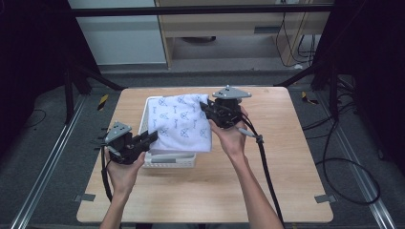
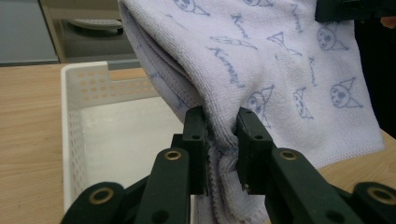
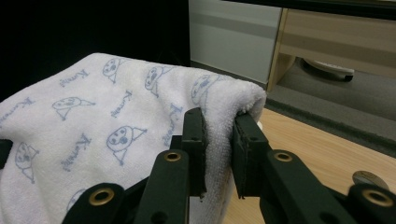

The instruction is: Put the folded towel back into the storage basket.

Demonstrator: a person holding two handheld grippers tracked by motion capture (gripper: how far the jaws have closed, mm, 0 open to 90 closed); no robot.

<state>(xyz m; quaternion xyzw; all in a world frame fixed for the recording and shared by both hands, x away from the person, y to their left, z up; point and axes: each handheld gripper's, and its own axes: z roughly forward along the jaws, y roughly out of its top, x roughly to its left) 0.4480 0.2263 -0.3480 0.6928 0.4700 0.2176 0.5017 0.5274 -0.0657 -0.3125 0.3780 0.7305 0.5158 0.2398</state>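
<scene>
One folded towel (image 1: 180,123) is clamped at two corners: the near-left by the left gripper (image 1: 152,137), the far-right by the right gripper (image 1: 206,108). One white basket (image 1: 169,161) is seen beneath it, past the left jaws.

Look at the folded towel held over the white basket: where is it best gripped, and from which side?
Grip the towel at its thick folded edges, near opposite corners, coming in from the two sides. The left gripper and right gripper are shut on bunched layers there, so the cloth hangs spread above the basket rather than drooping.
</scene>
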